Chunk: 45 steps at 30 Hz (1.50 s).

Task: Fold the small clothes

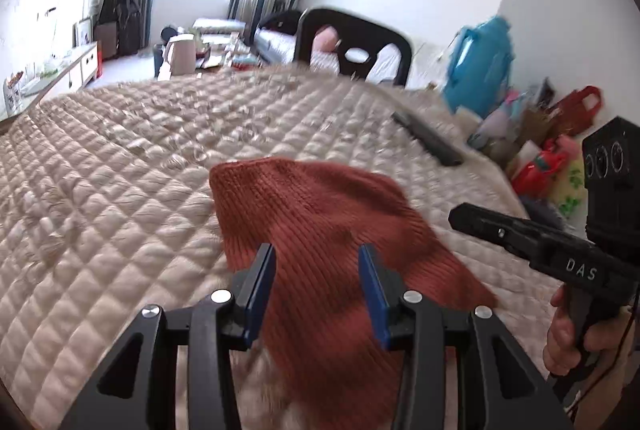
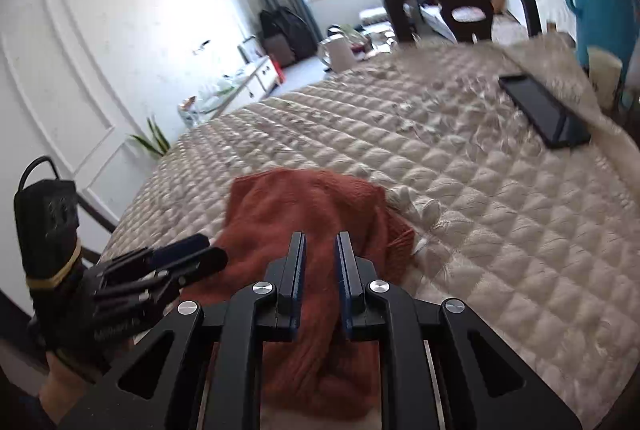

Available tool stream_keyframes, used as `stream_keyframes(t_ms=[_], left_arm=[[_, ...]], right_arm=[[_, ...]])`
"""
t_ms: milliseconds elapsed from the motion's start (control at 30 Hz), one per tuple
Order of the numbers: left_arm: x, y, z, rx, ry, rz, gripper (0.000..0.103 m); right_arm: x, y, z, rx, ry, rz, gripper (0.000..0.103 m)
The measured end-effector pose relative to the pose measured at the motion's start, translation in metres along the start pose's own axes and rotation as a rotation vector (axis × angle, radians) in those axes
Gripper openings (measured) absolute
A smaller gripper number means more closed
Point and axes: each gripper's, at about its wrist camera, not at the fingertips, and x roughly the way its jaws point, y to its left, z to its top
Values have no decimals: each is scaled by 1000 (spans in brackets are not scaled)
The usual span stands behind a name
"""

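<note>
A rust-red knitted garment (image 1: pixel 320 226) lies rumpled on the beige quilted bed cover (image 1: pixel 120 190); it also shows in the right wrist view (image 2: pixel 304 214). My left gripper (image 1: pixel 317 254) hovers over its near part, jaws wide apart and empty. My right gripper (image 2: pixel 320 242) is over the same garment, jaws a narrow gap apart with nothing between them. The right gripper shows at the right edge of the left wrist view (image 1: pixel 456 218). The left gripper shows at the lower left of the right wrist view (image 2: pixel 200 252).
A black phone (image 2: pixel 544 112) lies on the bed cover (image 2: pixel 500 210) at the far right, also seen in the left wrist view (image 1: pixel 426 138). A dark chair (image 1: pixel 356 46) stands past the bed. Bags and clutter (image 1: pixel 540 150) pile beside the bed's right side.
</note>
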Motion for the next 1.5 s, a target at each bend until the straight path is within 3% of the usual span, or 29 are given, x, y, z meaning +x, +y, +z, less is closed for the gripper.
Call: stream_keyframes(t_ms=[167, 267, 367, 500, 633, 700, 833, 900, 1033, 1100, 1233, 1500], left_arm=[[-23, -20, -29, 45, -8, -41, 44], [-16, -30, -46, 101, 1, -9, 44], [-10, -35, -51, 139, -6, 30, 45], [-11, -38, -46, 148, 2, 48, 45], [-41, -32, -50, 101, -30, -4, 45], [-45, -28, -54, 80, -29, -19, 45], [-23, -18, -65, 26, 51, -15, 45], [-17, -11, -69, -16, 83, -22, 45], [-34, -3, -68, -65, 56, -67, 45], [-45, 4, -65, -95, 43, -79, 45], [-59, 26, -55, -191, 29, -114, 46], [-38, 50, -41, -277, 64, -43, 47]], right_arm=[[-13, 19, -29, -77, 36, -5, 15], [1, 7, -48, -81, 106, -107, 15], [5, -13, -54, -1, 89, -45, 19], [5, -12, -53, 5, 87, -61, 21], [-21, 2, -53, -15, 28, -49, 21], [-32, 9, -57, -39, 0, -39, 16], [-13, 4, -68, -34, 69, -80, 11], [-10, -4, -70, -1, 71, -61, 11], [-18, -3, -67, 9, 78, -44, 11], [-24, 0, -66, 2, 72, -46, 17], [-35, -6, -62, 57, 41, -14, 53], [-29, -16, -46, 123, 30, 30, 57]])
